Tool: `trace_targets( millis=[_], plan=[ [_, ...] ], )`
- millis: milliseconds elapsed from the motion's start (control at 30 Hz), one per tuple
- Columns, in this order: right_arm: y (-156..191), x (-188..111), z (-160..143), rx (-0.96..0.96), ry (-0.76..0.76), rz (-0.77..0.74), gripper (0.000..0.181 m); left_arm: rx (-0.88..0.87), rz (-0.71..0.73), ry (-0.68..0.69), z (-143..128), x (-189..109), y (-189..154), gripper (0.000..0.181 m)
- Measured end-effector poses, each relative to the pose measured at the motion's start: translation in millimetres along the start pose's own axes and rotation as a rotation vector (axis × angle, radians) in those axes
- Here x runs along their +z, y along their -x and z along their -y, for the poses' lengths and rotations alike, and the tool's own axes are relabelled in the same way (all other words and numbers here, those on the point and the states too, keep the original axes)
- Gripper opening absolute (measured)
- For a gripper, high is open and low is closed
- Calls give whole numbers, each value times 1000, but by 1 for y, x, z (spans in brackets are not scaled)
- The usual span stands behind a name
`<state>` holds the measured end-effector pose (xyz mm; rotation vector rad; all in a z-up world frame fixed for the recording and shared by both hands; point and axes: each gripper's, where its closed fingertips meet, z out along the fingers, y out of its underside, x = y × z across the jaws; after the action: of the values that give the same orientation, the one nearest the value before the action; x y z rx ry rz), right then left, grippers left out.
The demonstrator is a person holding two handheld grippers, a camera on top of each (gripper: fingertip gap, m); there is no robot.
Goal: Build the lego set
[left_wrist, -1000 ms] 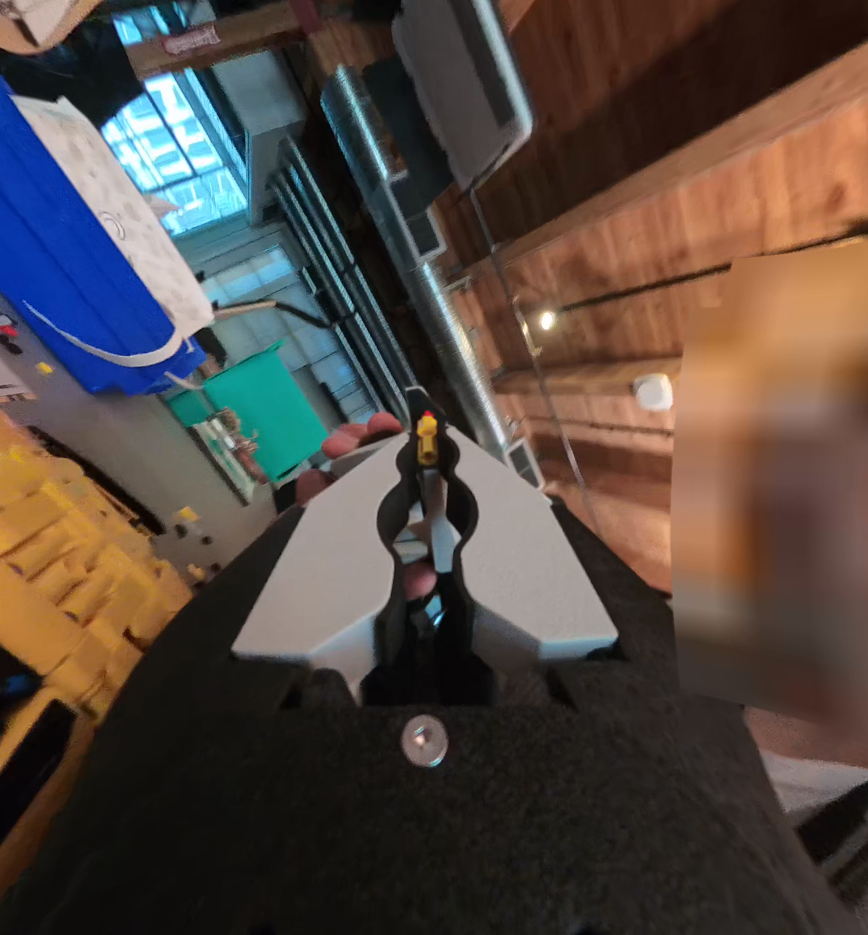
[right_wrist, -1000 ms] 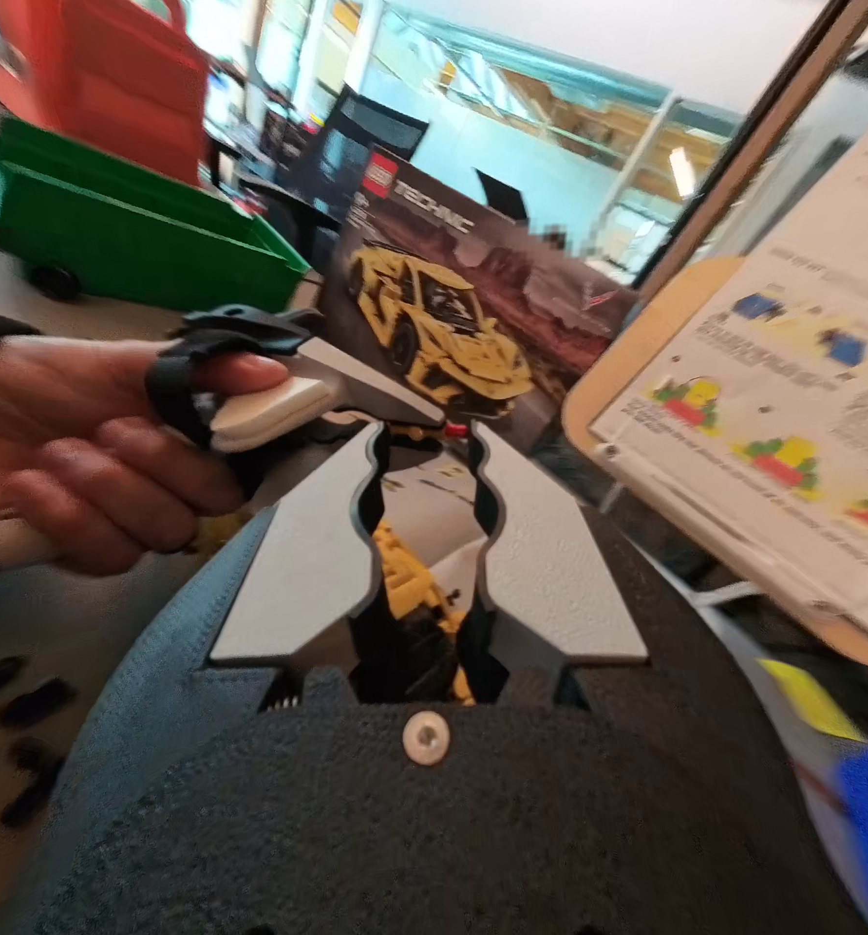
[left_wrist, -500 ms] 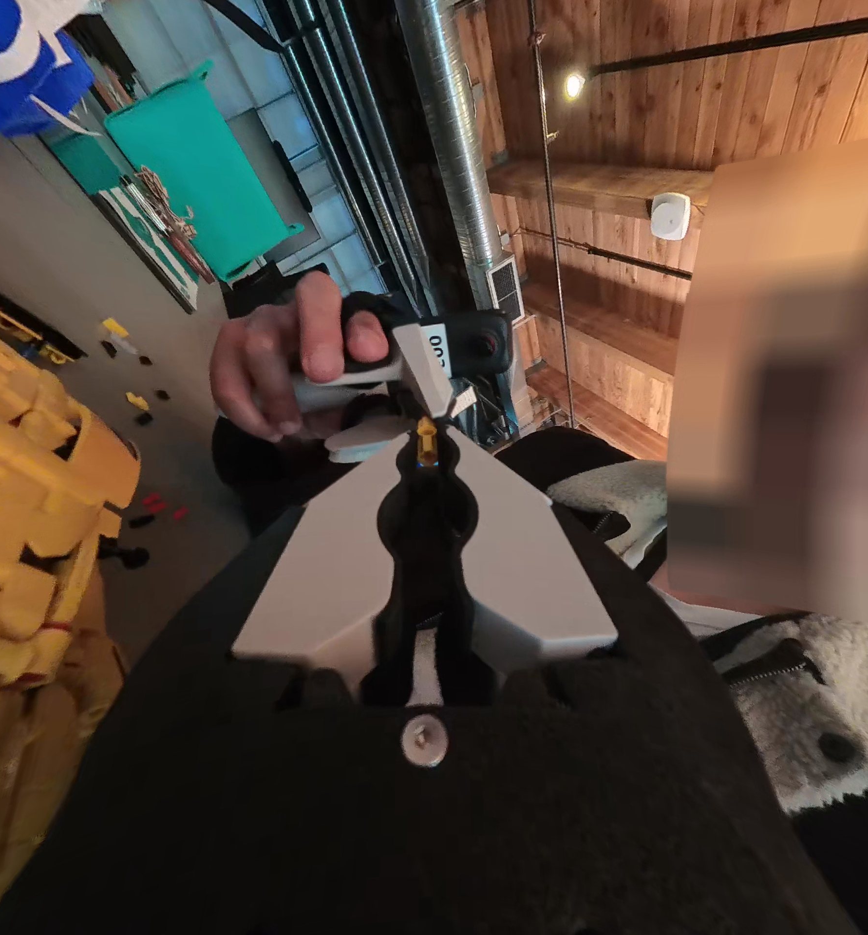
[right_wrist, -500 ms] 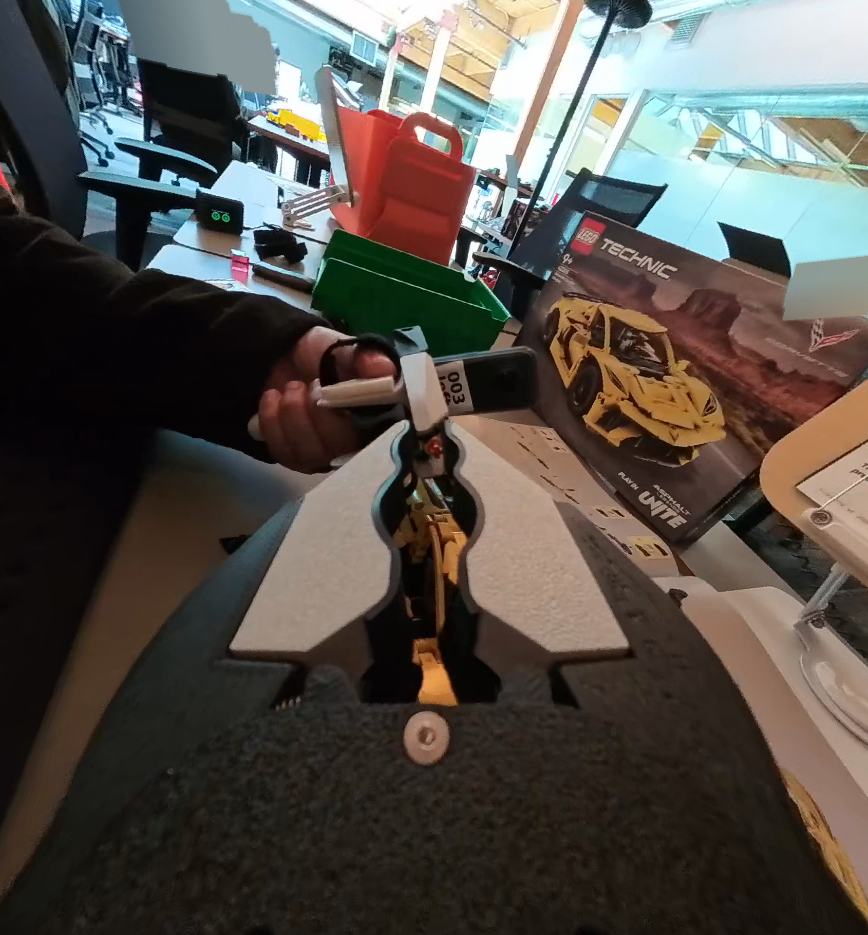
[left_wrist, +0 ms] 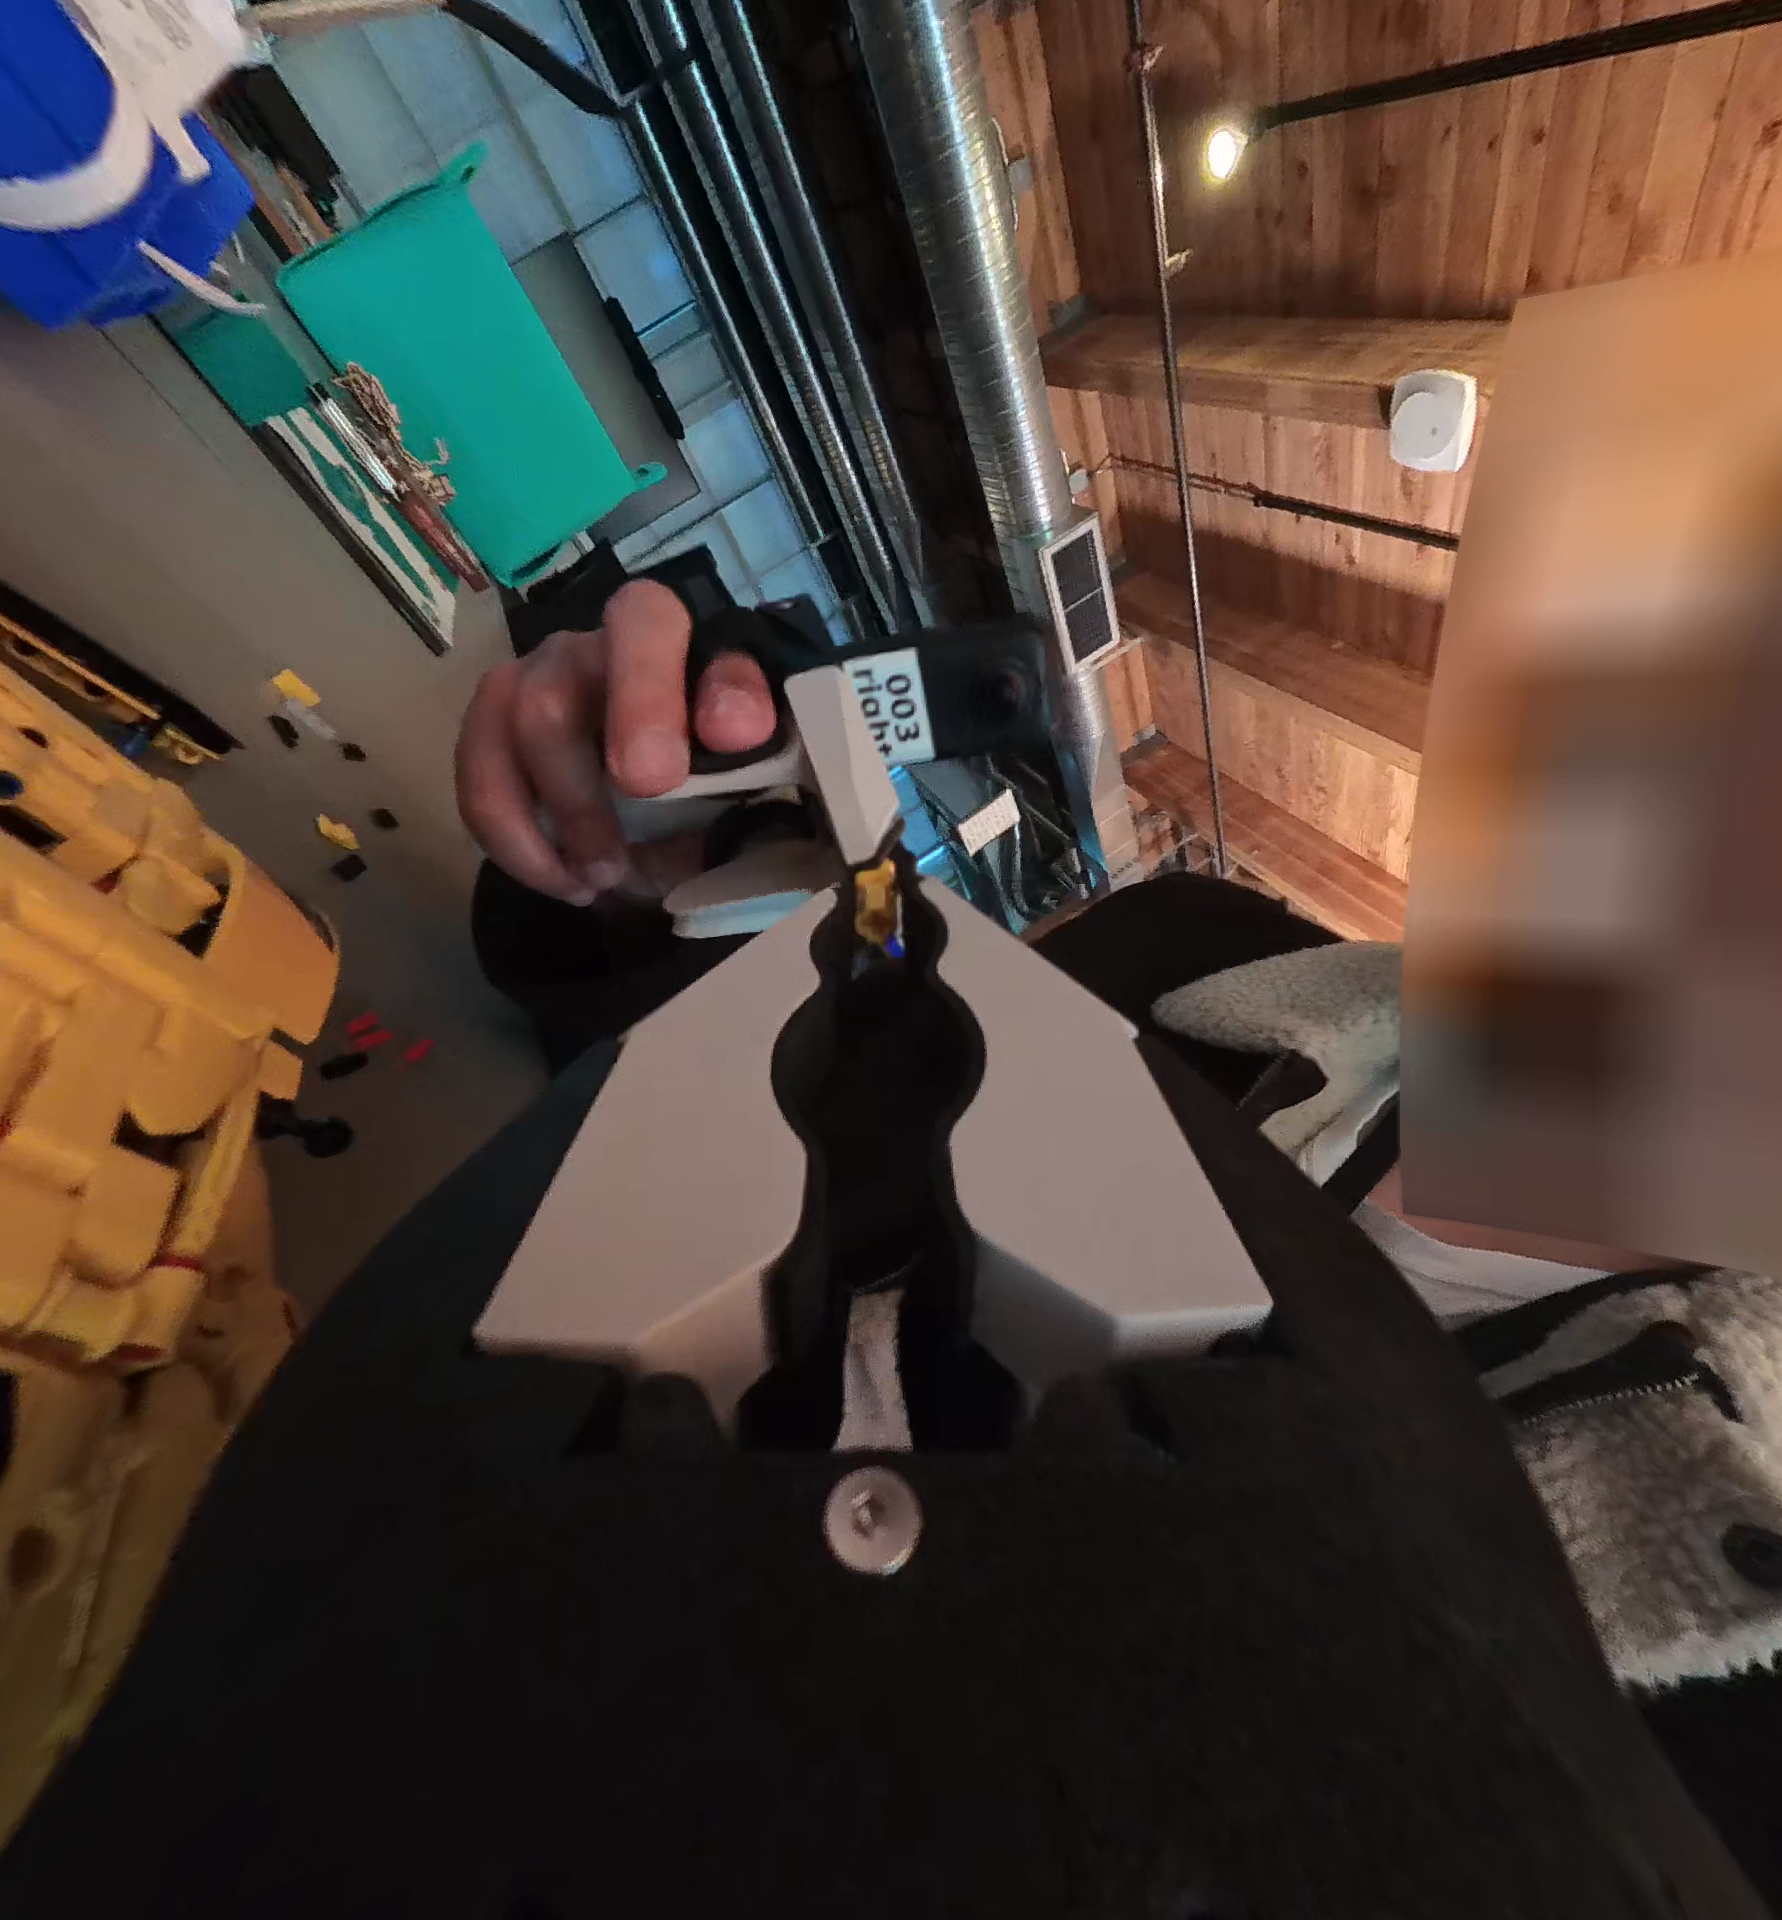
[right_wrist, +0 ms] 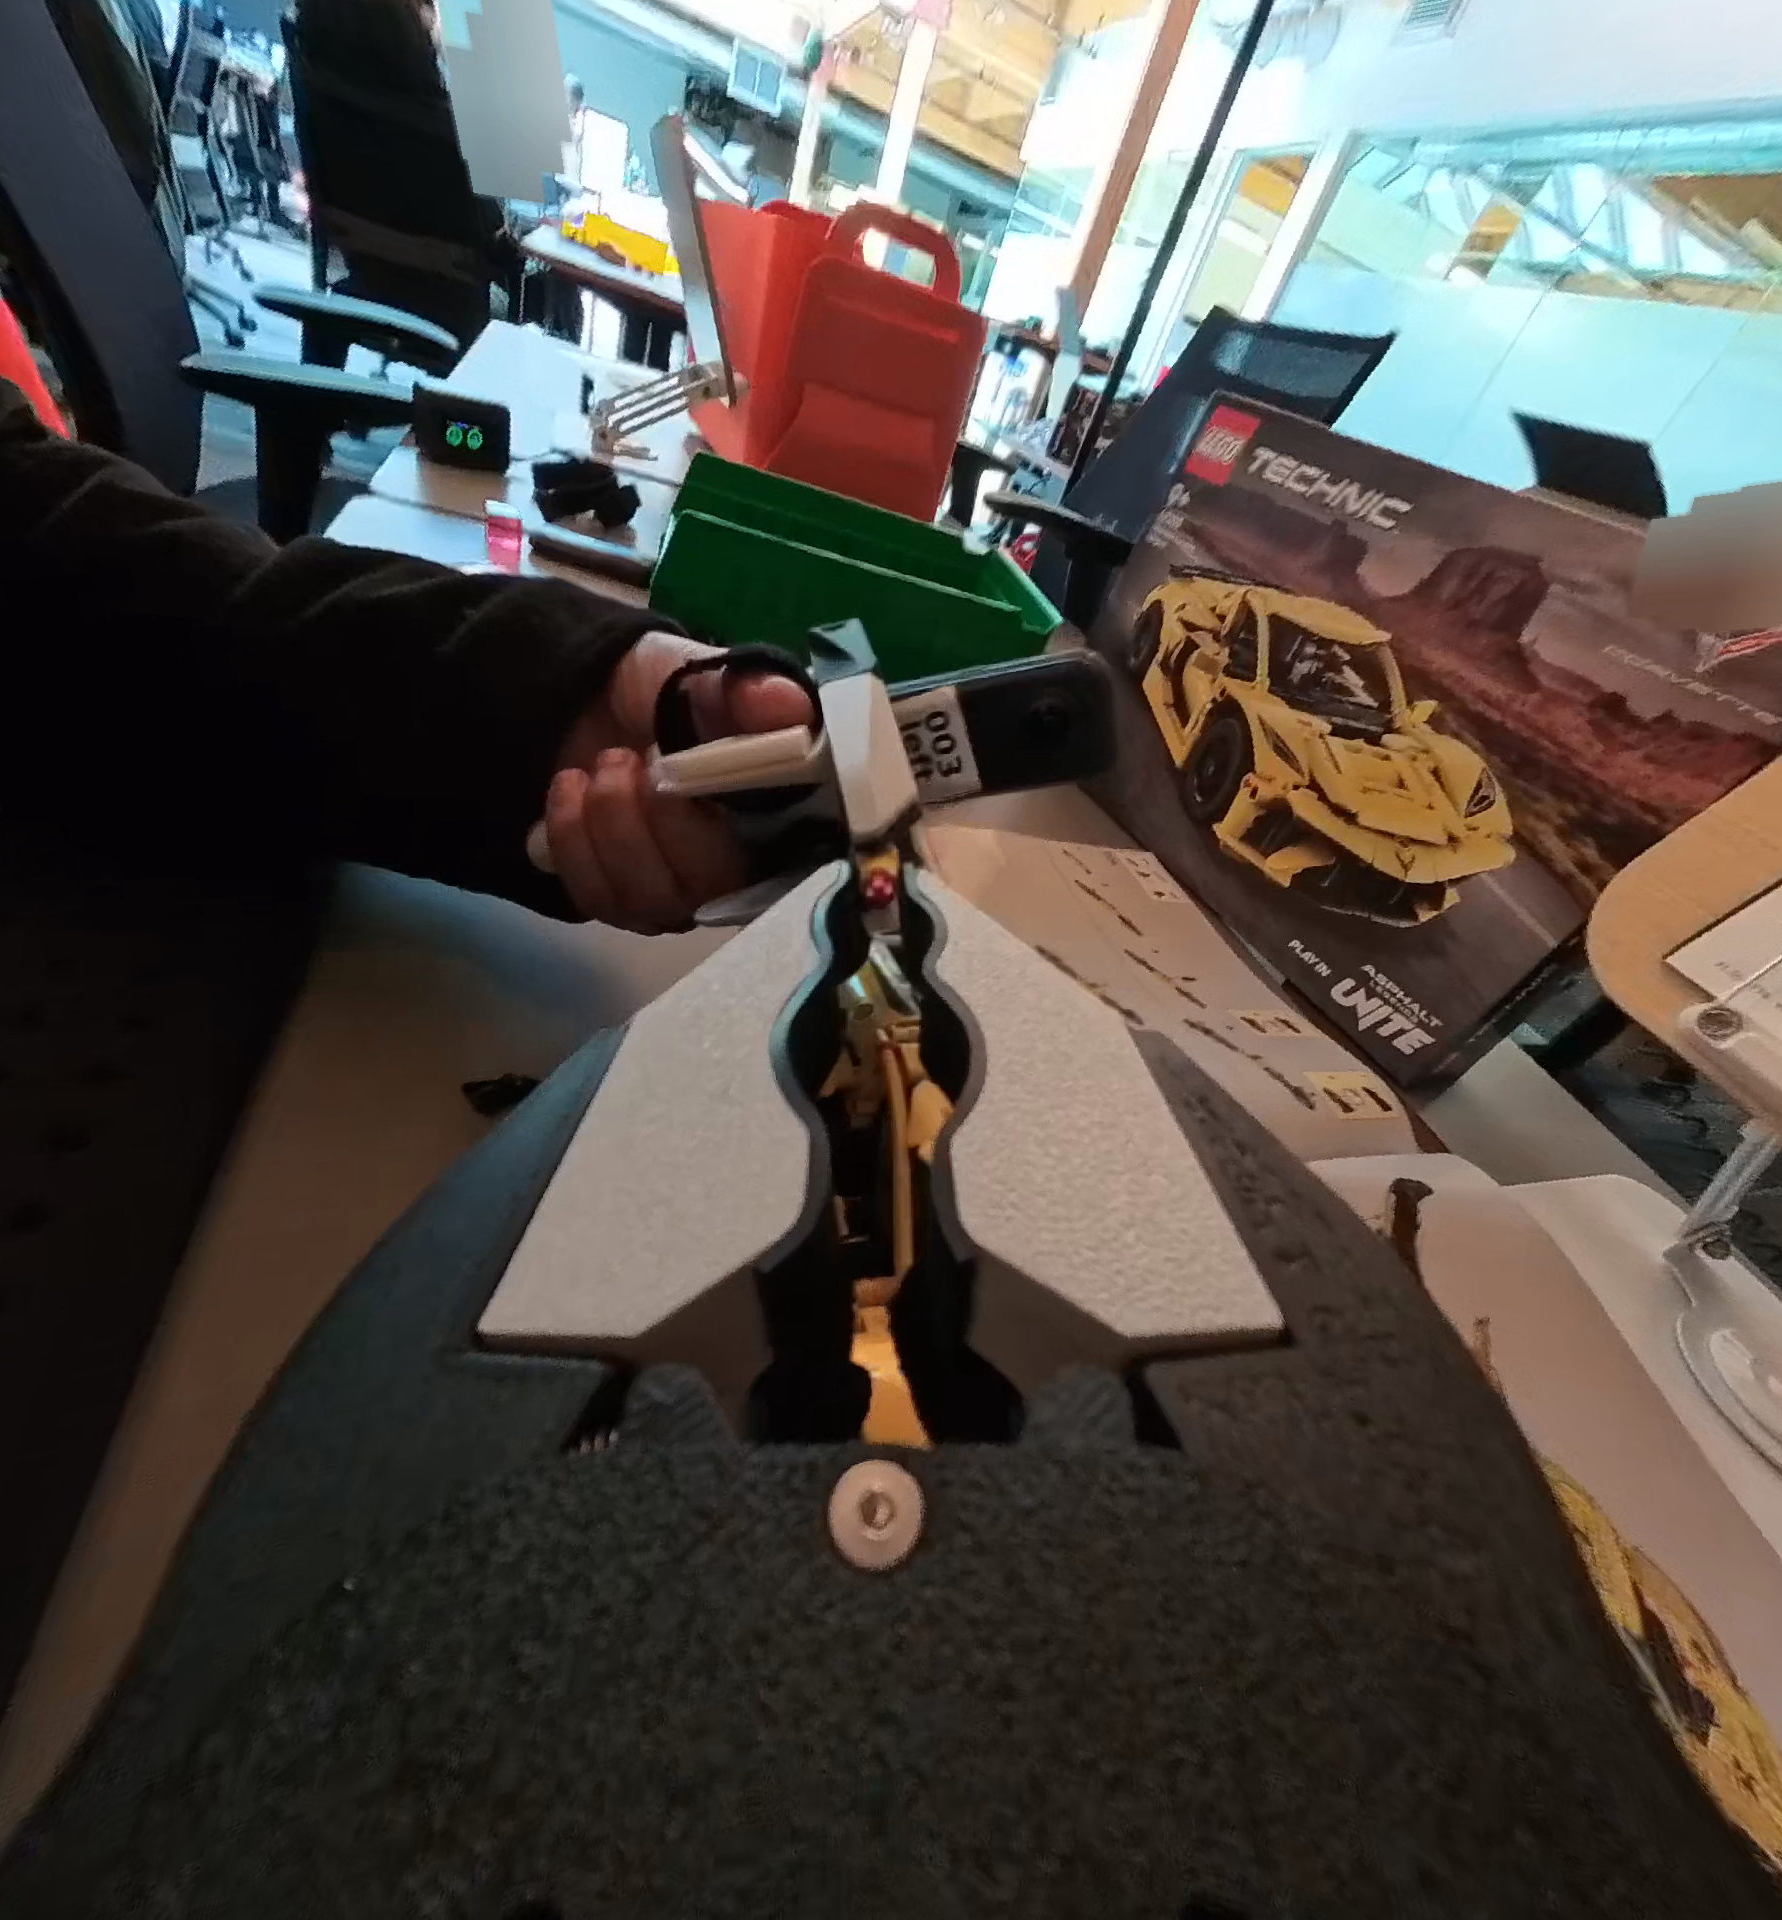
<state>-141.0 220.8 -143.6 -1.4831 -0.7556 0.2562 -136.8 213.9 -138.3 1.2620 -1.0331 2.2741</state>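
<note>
Two tools meet tip to tip above the desk [right_wrist: 513, 997]: left tool [left_wrist: 874, 902] clamps a small yellow piece [left_wrist: 874, 906]; right tool [right_wrist: 879, 894] pinches its red-tipped end [right_wrist: 879, 886], apparently for mating; yellow car model [left_wrist: 87, 1039] lies alongside.

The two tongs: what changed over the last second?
The right tongs, open a second ago, closed on the small yellow lego piece and swung up to meet the left tongs tip to tip. The left tongs kept gripping that piece. The big yellow lego car and the lego box stayed put.
</note>
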Motion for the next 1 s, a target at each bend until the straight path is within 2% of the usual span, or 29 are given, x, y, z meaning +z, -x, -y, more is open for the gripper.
trace_targets(
  millis=[100, 600, 1000],
  plan=[
    [-7, -6, 2, 29, -19, -15, 7, 32, 36, -39, 9, -9, 1, 9],
    [-1, -6, 1, 58, -27, 27, 6, 48, 28, -15, 3, -3, 0, 7],
    [-3, -3, -3, 50, -9, -1, 7, 42, 62, -22, 5, -6, 5, 7]
  ],
)
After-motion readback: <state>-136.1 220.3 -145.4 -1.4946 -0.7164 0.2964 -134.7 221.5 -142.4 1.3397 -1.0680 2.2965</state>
